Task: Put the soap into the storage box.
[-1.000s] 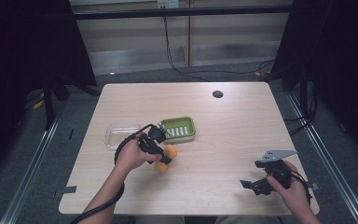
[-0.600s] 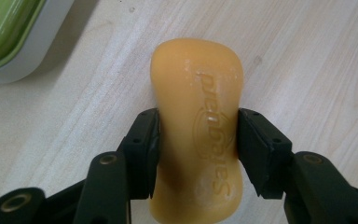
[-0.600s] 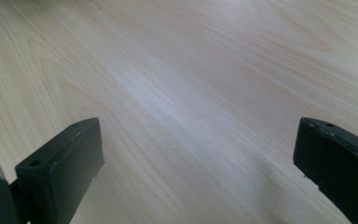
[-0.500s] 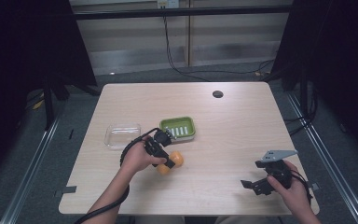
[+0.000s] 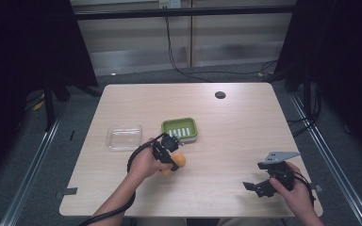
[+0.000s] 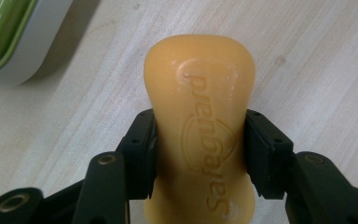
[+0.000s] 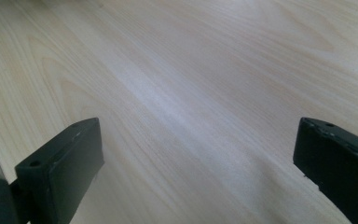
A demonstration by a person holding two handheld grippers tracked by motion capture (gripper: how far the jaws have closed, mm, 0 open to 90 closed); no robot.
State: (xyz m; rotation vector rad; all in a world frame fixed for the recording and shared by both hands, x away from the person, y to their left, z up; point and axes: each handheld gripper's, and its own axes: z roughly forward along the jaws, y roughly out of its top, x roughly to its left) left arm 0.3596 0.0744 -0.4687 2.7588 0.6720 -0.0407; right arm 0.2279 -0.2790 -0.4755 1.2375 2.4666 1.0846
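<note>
A: Where was the orange soap bar [image 6: 198, 135]?
B: Clamped at its waist between the left gripper's [image 6: 198, 156] jaws, low over the table [image 5: 226, 136], just in front of the green soap dish [image 5: 179, 129]

A: What lay around it?
B: One green dish, and one clear container [image 5: 124, 137] to that dish's left, apart from it. Nothing stood between the bar and the dish

A: And the other tongs?
B: The right gripper [image 7: 198, 161] sat near the table's front right edge, jaws wide apart, holding nothing, bare wood between them

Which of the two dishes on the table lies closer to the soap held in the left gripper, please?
The green soap dish: it sits just beyond the orange soap bar, while the clear dish lies farther left.
</note>
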